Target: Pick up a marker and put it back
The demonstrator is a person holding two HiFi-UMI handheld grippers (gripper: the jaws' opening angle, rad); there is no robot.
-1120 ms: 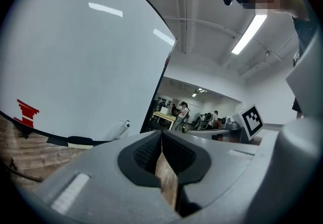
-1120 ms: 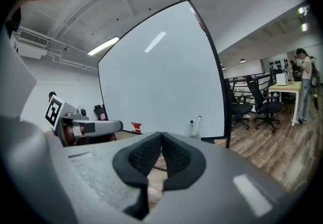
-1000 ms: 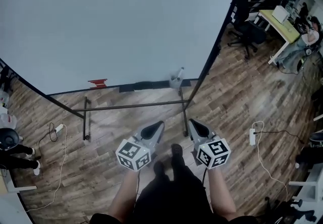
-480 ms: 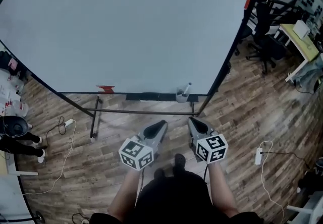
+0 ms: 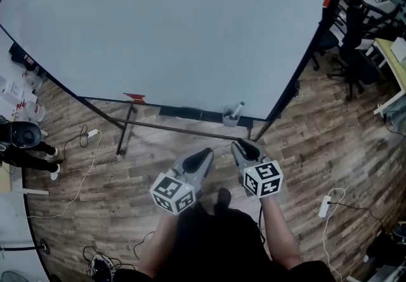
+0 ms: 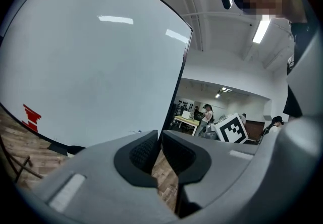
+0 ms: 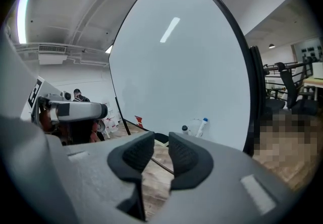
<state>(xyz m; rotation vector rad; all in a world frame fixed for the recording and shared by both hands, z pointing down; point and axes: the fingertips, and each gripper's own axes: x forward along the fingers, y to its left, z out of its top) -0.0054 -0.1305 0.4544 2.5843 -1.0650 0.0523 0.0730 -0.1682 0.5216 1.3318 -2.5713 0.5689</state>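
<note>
Head view: the approach step is under way, and no marker has been picked up yet. The marker (image 5: 236, 108) stands tilted in a small cup (image 5: 229, 120) on the ledge (image 5: 190, 112) along the lower edge of the whiteboard (image 5: 177, 26), near the whiteboard's right-hand corner.

The right claw (image 5: 245, 146) is held low in front of that corner. It points toward the whiteboard and is near the cup but clearly apart from it. Its jaws have just been opening and now stand apart with nothing between them. In the right gripper view the marker shows above and to the right of the jaw gap, so the two are not lined up.

The left claw (image 5: 204, 155) hangs beside the right one, toward the whiteboard's middle, with its jaws almost together and empty.

Next move, as a judgement: bring the right claw forward to the whiteboard's lower edge, centre the gap on the marker's upper part, then close.
</note>
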